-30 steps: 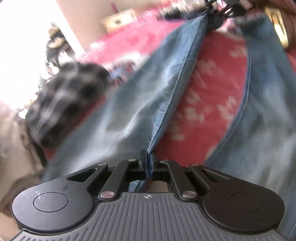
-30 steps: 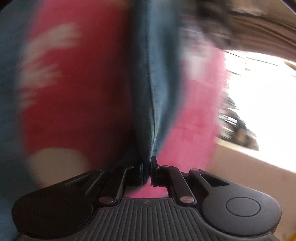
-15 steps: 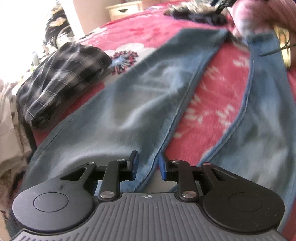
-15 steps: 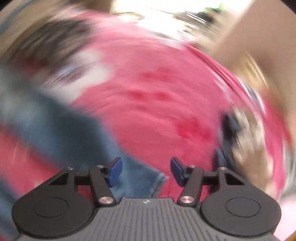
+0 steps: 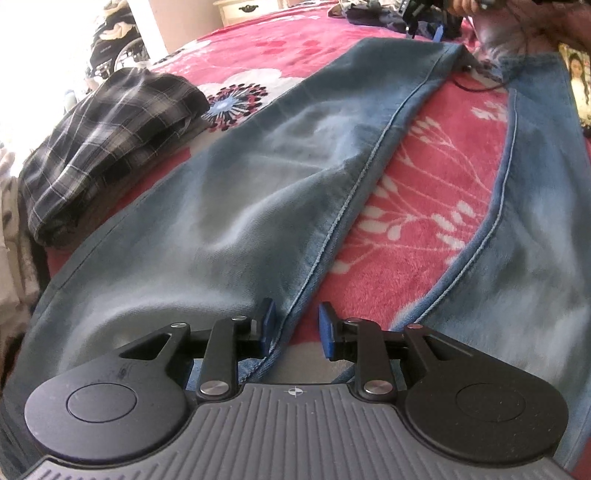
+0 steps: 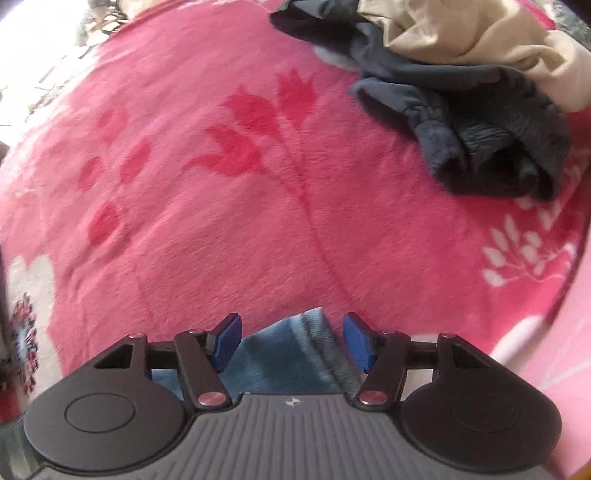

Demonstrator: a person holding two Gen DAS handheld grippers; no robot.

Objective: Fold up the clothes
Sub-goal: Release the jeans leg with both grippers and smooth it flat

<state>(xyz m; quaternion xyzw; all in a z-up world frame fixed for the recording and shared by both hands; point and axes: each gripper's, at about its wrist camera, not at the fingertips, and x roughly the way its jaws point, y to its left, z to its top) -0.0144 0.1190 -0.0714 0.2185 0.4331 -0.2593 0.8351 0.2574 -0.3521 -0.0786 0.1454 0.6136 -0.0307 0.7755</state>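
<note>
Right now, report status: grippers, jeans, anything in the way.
Left gripper open over inner leg seam, holding nothing. Right gripper open at leg hem. Jeans flat on pink blanket, legs spread. Plaid shirt beside left leg, clothes pile ahead.

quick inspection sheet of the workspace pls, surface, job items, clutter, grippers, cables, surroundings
surface: pink floral blanket, plush, covering the whole work area
job's things: blue jeans spread flat with the legs apart; a hem end lies under the right gripper
clutter: folded plaid garment beside the jeans; dark garment with a beige cloth on it
grippers: left gripper open over the inner leg seam; right gripper open, holding nothing
cables: thin dark cord near the far leg ends
surroundings: drawer unit behind the blanket, bright glare at the left
</note>
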